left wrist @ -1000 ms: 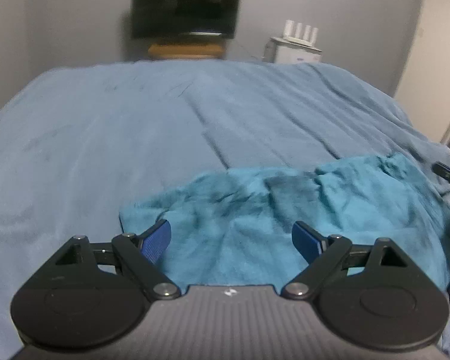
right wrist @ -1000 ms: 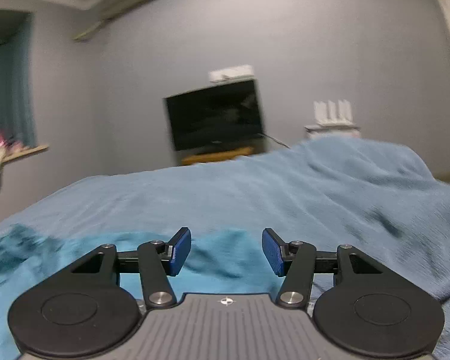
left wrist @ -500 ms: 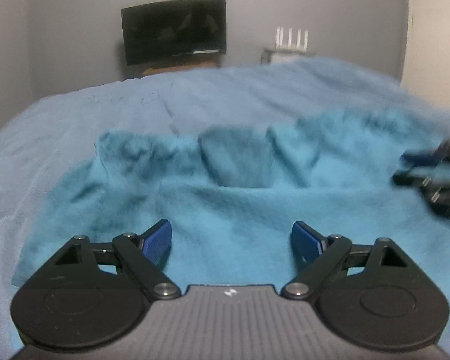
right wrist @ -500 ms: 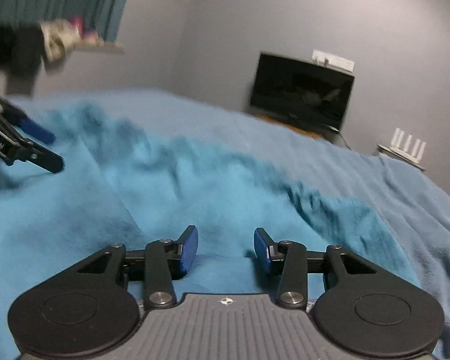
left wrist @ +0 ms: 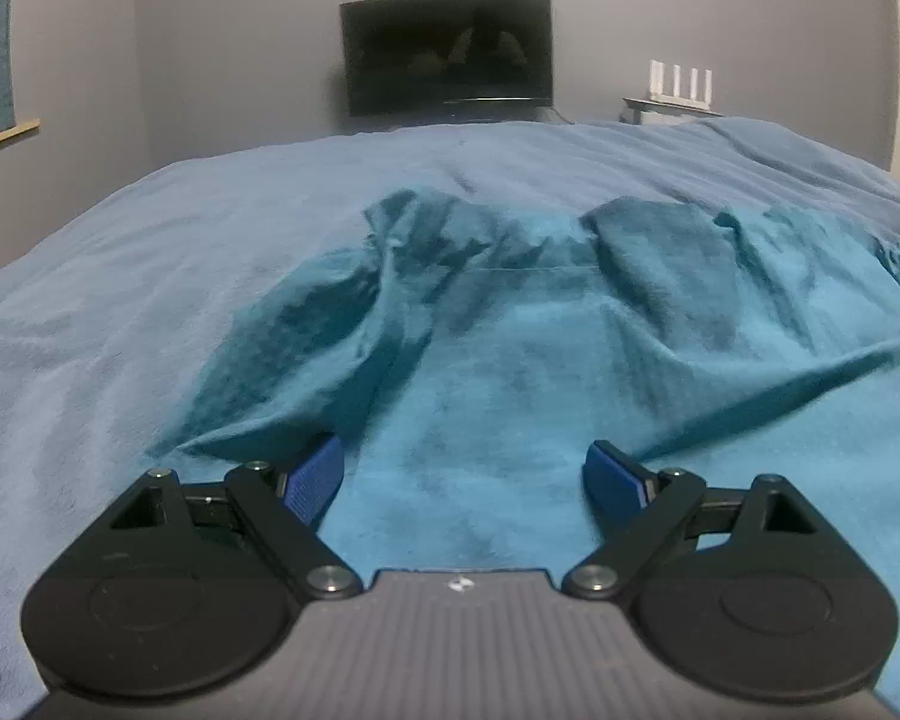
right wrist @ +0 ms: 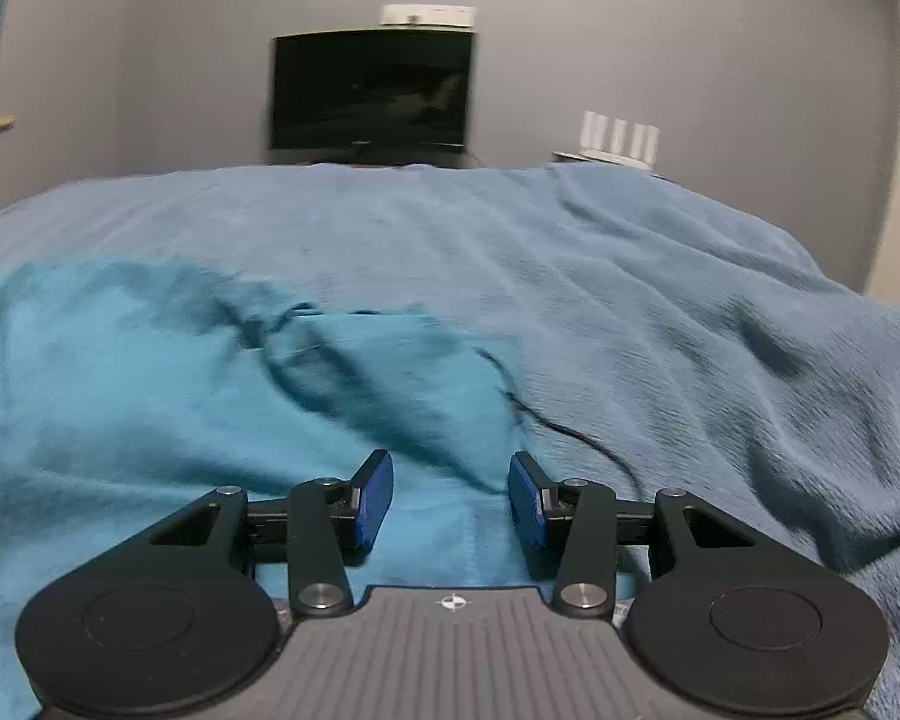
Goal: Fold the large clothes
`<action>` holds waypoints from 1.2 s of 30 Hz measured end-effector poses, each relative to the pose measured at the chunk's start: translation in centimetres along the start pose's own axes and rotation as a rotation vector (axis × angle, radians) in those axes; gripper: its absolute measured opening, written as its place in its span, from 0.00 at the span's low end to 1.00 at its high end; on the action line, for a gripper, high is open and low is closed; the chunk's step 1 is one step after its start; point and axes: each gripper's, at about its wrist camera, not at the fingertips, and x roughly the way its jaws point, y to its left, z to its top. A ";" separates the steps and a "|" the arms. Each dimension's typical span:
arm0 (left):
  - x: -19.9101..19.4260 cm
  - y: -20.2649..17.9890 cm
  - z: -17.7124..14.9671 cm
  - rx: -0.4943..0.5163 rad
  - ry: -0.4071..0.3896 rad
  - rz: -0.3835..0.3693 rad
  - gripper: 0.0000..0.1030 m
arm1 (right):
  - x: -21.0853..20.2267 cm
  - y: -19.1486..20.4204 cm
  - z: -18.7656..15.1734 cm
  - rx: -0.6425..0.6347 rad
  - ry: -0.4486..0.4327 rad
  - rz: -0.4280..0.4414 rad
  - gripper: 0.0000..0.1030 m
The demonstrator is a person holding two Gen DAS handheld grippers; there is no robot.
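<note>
A crumpled teal garment [left wrist: 510, 372] lies spread on a blue bed blanket [left wrist: 120, 300]. My left gripper [left wrist: 465, 474] hovers low over the garment's near part. Its jaws are wide open, with only flat cloth beneath and a raised fold beside the left fingertip [left wrist: 318, 474]. In the right wrist view the garment [right wrist: 150, 390] fills the left half and its right edge meets the blanket [right wrist: 690, 330]. My right gripper [right wrist: 450, 495] sits low over that edge. Its jaws are narrower than the left's, with a clear gap, and nothing is pinched between the pads.
A dark TV [left wrist: 447, 51] stands on the far wall beyond the bed, with a white router [left wrist: 681, 81] on a stand to its right. A window sill [left wrist: 3, 135] is at the left. The blanket bulges in folds at the right [right wrist: 780, 360].
Both grippers have come down closer to the garment. The right wrist view swung left and then back to face the TV, and its jaws narrowed a little. The left jaws kept their width.
</note>
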 end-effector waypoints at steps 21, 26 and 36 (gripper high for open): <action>-7.7 -9.8 -6.3 0.139 0.097 -0.158 0.87 | -12.4 8.9 -6.9 -0.379 -0.034 0.345 0.63; -8.9 -7.5 -7.1 0.168 0.076 -0.069 0.88 | -11.9 5.6 -7.0 -0.249 0.000 0.203 0.63; -15.8 -10.7 -6.9 0.148 -0.093 -0.146 0.88 | -20.1 4.7 -7.7 -0.144 -0.120 0.354 0.64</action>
